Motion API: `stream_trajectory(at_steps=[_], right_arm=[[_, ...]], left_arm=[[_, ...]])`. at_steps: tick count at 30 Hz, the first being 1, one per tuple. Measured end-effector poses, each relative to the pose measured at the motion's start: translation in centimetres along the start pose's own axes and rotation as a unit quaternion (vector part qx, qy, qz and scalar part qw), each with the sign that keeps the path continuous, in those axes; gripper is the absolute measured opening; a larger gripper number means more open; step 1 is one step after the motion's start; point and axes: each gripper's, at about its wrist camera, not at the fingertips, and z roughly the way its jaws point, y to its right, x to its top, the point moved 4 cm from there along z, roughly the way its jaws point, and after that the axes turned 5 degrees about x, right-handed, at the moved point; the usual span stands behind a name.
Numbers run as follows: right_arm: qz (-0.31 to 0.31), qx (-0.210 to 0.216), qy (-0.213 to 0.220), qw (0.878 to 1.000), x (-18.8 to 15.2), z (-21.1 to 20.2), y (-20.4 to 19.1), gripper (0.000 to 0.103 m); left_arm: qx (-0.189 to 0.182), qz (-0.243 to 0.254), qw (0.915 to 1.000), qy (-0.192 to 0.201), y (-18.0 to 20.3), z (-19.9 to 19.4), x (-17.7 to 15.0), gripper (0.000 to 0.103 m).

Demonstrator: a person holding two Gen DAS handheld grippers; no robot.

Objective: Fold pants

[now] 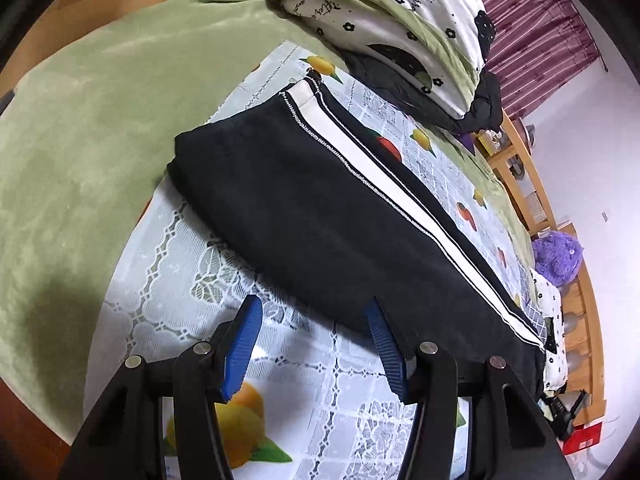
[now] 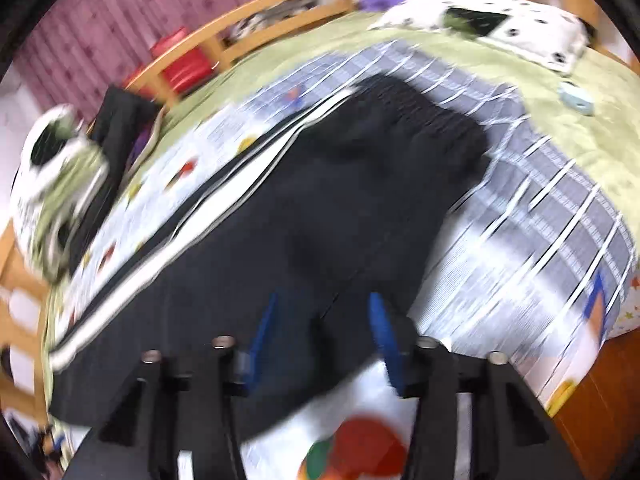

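Note:
Black pants (image 1: 320, 216) with a white side stripe (image 1: 396, 196) lie flat on a fruit-print lace cloth (image 1: 180, 272) on the bed. My left gripper (image 1: 314, 312) is open and empty, hovering just short of the pants' near edge, its right finger (image 1: 384, 344) close to the fabric. In the blurred right wrist view the pants (image 2: 320, 208) spread out ahead, waistband end (image 2: 420, 120) far. My right gripper (image 2: 324, 320) is open over the pants' near edge and holds nothing.
A green blanket (image 1: 80, 160) covers the bed. Folded bedding with flower print (image 1: 400, 24) and a dark garment (image 1: 480, 100) sit at the far end. A purple plush toy (image 1: 556, 256), a wooden bed rail (image 1: 588, 320) and a small blue object (image 2: 576, 98) lie around.

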Motion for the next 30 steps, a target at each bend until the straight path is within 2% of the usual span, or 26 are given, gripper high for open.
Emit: stream_trajectory(at_steps=[4,8,9,10,11,15,20,22,28,29,30], right_arm=[[0.039,0.007,0.008,0.999,2.8,3.1,2.0,0.052],[0.040,0.000,-0.024,0.999,5.1,6.7,1.9,0.056],[0.025,-0.004,-0.019,0.999,5.6,6.6,1.6,0.050],[0.001,-0.018,-0.011,1.000,6.1,6.2,1.3,0.027],[-0.020,-0.023,-0.004,1.000,6.8,6.0,1.3,0.016],[-0.001,-0.007,-0.031,0.999,6.6,6.1,3.0,0.018],[-0.005,0.014,-0.015,1.000,4.7,2.8,1.8,0.022],[-0.016,0.017,-0.023,0.999,3.9,2.3,0.5,0.023],[-0.040,0.020,-0.046,0.998,1.2,1.7,-4.0,0.023],[-0.051,0.023,-0.051,0.997,0.7,1.7,-5.1,0.023],[-0.058,0.024,-0.052,0.997,0.3,1.5,-5.9,0.023]], left_arm=[[0.012,0.003,0.9999,0.009,0.3,0.9,0.4,0.052],[0.022,-0.018,0.9994,0.018,-0.1,1.6,0.7,0.052],[0.025,-0.022,0.9992,0.020,-0.3,1.6,0.7,0.052],[0.031,-0.028,0.9988,0.024,-0.5,1.7,0.7,0.052],[0.036,-0.033,0.9984,0.029,-0.8,1.6,0.7,0.052],[0.056,-0.052,0.9962,0.042,-1.6,1.5,1.1,0.052],[0.068,-0.087,0.9923,0.057,-2.9,1.5,2.1,0.052],[0.055,-0.110,0.9906,0.061,-3.8,1.8,2.8,0.052],[0.023,-0.131,0.9884,0.073,-4.3,3.7,4.4,0.052],[0.015,-0.140,0.9872,0.075,-4.3,3.9,4.6,0.049],[0.015,-0.145,0.9864,0.077,-4.3,4.0,4.7,0.039]])
